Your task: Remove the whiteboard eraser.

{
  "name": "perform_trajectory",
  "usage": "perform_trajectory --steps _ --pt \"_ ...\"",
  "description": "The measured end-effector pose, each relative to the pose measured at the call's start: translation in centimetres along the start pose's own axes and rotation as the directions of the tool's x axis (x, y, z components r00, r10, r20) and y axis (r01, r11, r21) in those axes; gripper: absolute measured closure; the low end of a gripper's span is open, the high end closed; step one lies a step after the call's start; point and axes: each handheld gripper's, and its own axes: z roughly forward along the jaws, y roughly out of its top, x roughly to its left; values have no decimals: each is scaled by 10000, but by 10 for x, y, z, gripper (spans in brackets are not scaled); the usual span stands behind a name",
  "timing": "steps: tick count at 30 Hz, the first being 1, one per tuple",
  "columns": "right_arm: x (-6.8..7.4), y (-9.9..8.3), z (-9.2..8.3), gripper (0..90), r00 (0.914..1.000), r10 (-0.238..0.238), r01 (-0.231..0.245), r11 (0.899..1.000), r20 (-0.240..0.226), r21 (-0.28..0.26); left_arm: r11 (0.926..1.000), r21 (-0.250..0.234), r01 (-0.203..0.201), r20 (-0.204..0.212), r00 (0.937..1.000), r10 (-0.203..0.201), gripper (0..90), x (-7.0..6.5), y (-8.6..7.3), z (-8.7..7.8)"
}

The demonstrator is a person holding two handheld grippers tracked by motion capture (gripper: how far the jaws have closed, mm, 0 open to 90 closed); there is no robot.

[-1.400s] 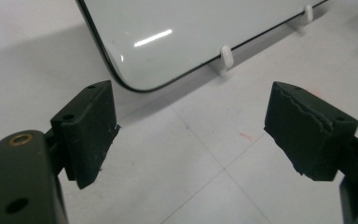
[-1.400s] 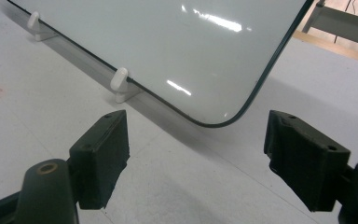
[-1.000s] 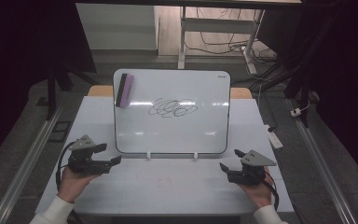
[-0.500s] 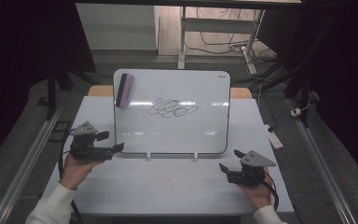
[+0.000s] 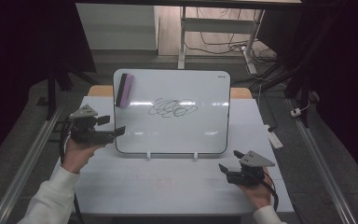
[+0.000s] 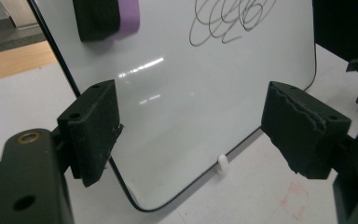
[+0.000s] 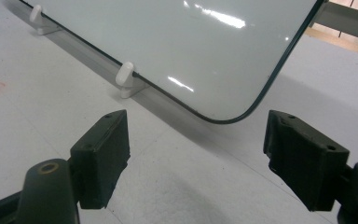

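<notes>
Purple-backed eraser [image 5: 124, 90] stuck at the whiteboard's [image 5: 205, 135] top left corner, long axis near upright, at about one o'clock from the left gripper [image 5: 114, 132]. Jaws apart, nothing between them, hovering by the board's left edge. Black scribble [image 5: 173, 108] at three o'clock from the eraser. Right gripper [image 5: 225, 169] also spread wide and empty, low on the table [image 5: 168, 186], well apart from both. Nothing in the way but the board's rim.
</notes>
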Motion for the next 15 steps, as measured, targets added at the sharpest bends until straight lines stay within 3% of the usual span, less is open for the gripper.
perform_trajectory --steps 15 --pt "0 -2 2 222 10000 -19 20 9999 -28 108 9998 -168 -82 -550 9985 73 234 13 33 8"
